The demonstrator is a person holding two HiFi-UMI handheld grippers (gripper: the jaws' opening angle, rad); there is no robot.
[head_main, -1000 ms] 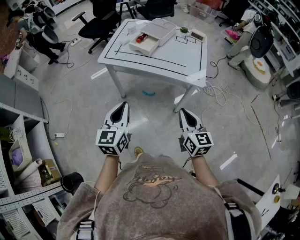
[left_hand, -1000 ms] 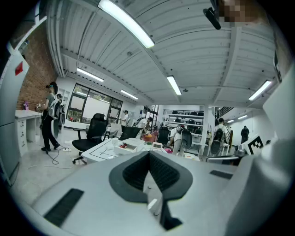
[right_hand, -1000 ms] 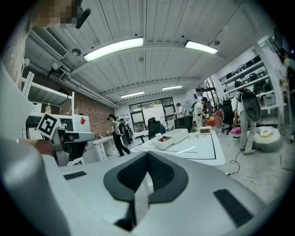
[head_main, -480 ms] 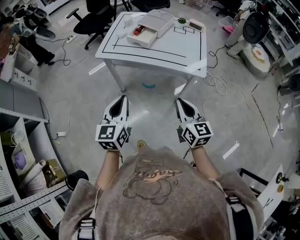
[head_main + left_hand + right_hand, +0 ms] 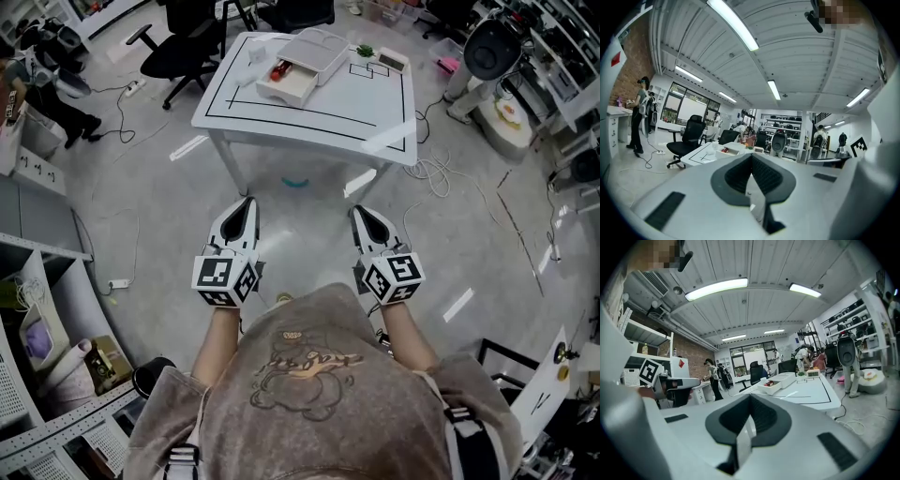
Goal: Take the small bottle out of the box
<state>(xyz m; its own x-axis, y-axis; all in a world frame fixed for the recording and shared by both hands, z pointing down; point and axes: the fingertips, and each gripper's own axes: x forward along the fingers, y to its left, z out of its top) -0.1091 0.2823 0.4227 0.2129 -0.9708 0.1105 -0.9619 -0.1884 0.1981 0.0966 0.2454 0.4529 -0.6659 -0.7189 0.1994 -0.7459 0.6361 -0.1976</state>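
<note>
The white table stands well ahead of me across the grey floor. On its far left part sits a white box with its lid open, and a small red bottle lies inside. My left gripper and right gripper are held side by side over the floor, short of the table, both shut and empty. In the left gripper view the left gripper points toward the box. In the right gripper view the right gripper points at the box and the bottle.
A small green plant and a small clock sit at the table's far edge. Black office chairs stand to its left. Cables trail on the floor at right. Shelving lines the left side and a white fan stands far right.
Both grippers have moved forward over the floor with the person toward the table, still side by side. Their jaws stay shut.
</note>
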